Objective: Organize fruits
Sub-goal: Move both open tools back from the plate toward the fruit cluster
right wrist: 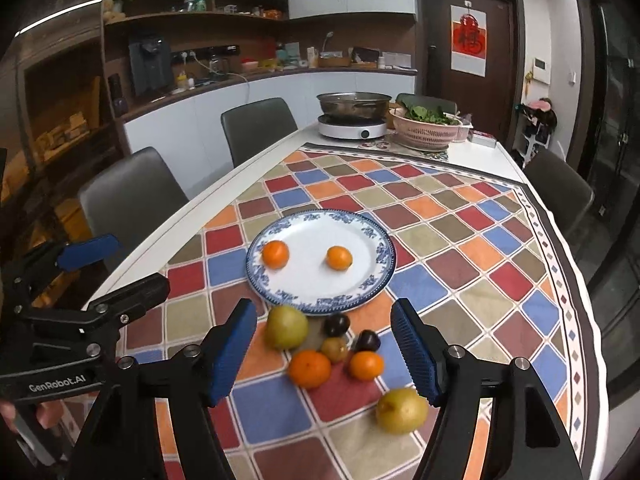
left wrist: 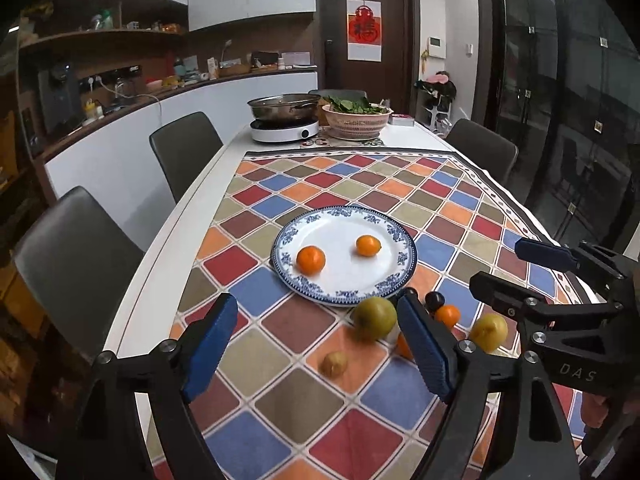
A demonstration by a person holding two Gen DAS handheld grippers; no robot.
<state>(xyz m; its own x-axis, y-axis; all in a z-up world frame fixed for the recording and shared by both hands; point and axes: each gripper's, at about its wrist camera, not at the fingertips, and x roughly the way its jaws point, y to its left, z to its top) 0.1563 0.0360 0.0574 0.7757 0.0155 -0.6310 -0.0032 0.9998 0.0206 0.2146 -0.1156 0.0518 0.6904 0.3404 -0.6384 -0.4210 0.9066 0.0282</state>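
Kitchen table under a checkered cloth: two oranges [right wrist: 275, 254] sit on the plate [right wrist: 380, 276]; remaining fruit [right wrist: 310, 368] clusters beside its near rim. Both grippers [right wrist: 324, 354] [left wrist: 316, 350] gape empty; take one piece squarely, without nudging neighbours.

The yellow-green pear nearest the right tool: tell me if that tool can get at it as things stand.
Probably yes. The right tool is open and empty, and the pear lies alone on the tablecloth near its right finger, apart from the other fruit, with nothing over it.
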